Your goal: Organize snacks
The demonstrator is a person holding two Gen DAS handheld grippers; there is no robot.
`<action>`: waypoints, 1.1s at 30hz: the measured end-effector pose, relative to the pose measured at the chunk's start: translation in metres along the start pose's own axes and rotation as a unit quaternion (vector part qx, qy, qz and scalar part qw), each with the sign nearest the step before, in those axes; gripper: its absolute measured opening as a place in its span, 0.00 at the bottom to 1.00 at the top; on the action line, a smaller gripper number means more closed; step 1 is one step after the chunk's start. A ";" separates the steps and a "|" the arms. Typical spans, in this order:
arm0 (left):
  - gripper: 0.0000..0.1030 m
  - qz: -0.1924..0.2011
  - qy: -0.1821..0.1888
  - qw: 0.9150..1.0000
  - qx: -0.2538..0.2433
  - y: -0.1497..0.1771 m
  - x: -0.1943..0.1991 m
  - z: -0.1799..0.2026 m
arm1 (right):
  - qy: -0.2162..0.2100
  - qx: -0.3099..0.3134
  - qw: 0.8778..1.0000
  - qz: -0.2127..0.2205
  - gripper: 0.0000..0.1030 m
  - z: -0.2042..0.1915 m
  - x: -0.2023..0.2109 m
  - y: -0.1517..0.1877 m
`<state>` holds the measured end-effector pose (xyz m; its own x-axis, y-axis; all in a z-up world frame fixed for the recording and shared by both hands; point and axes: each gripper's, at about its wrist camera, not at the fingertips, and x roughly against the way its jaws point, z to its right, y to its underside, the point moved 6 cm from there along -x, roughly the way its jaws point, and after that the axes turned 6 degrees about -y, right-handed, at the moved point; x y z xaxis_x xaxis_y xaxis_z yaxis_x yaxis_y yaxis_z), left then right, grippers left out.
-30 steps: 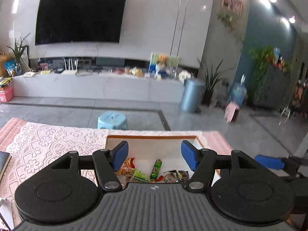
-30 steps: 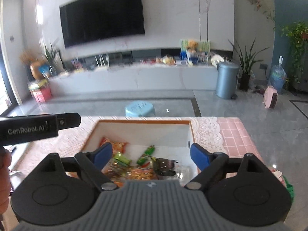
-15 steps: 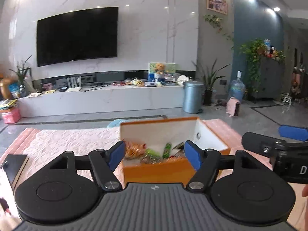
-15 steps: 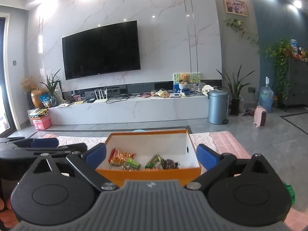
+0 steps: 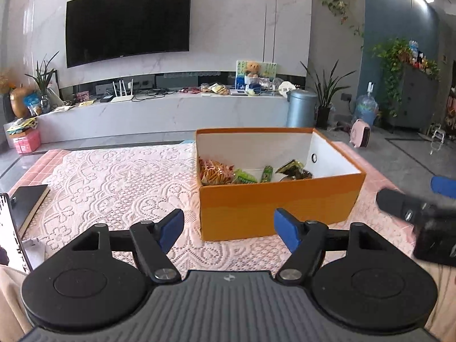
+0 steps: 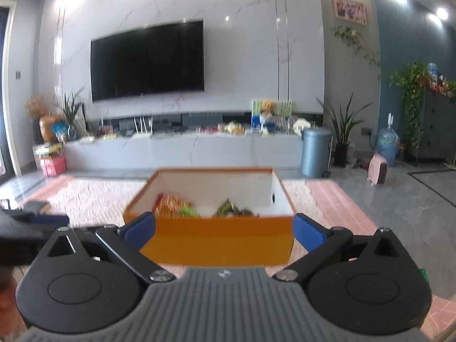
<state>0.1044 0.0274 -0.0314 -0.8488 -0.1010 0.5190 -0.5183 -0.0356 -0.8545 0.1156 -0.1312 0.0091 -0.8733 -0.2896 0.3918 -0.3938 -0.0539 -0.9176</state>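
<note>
An orange cardboard box (image 5: 279,208) with white inner walls stands on the lace tablecloth (image 5: 119,182). Inside lie several snack packets: an orange-red bag (image 5: 213,172), green packets (image 5: 266,173) and a dark wrapper (image 5: 293,169). My left gripper (image 5: 229,229) is open and empty, low over the cloth just in front of the box's near left corner. My right gripper (image 6: 223,229) is open and empty, in front of the box's near wall (image 6: 219,239); it also shows at the right edge of the left wrist view (image 5: 413,213).
A dark book (image 5: 28,202) lies at the table's left edge, with a phone-like screen (image 5: 11,228) beside it. Pink checked table cover (image 6: 336,202) shows right of the box. Beyond the table are a grey floor, TV wall, media bench and a bin (image 5: 300,108).
Both grippers have pulled back and down from above the box to in front of it. The box now appears from the side rather than from above. Both stay open.
</note>
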 end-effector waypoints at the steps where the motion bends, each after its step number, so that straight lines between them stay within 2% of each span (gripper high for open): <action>1: 0.84 -0.001 0.000 1.000 -0.003 0.004 0.000 -0.001 | 0.001 0.000 1.000 -0.008 0.96 0.000 -0.004 0.004; 5: 0.84 -0.024 -0.001 1.000 -0.010 0.017 -0.009 0.002 | 0.005 -0.010 0.999 -0.032 0.96 0.005 -0.019 0.018; 12: 0.85 -0.056 0.005 0.998 -0.018 0.033 -0.021 0.006 | 0.004 -0.026 0.999 -0.047 0.96 0.009 -0.027 0.026; 19: 0.85 -0.063 0.002 0.998 -0.018 0.036 -0.020 0.004 | 0.000 -0.032 0.998 -0.057 0.96 0.009 -0.033 0.031; 33: 0.85 -0.062 0.003 0.998 -0.022 0.032 -0.017 0.005 | -0.004 -0.034 0.998 -0.050 0.96 0.009 -0.030 0.029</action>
<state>0.1028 0.0232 -0.0678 -0.7789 -0.0919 0.6204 -0.6228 -0.0028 -0.7824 0.1326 -0.1324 -0.0294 -0.8263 -0.2942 0.4802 -0.4975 -0.0184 -0.8673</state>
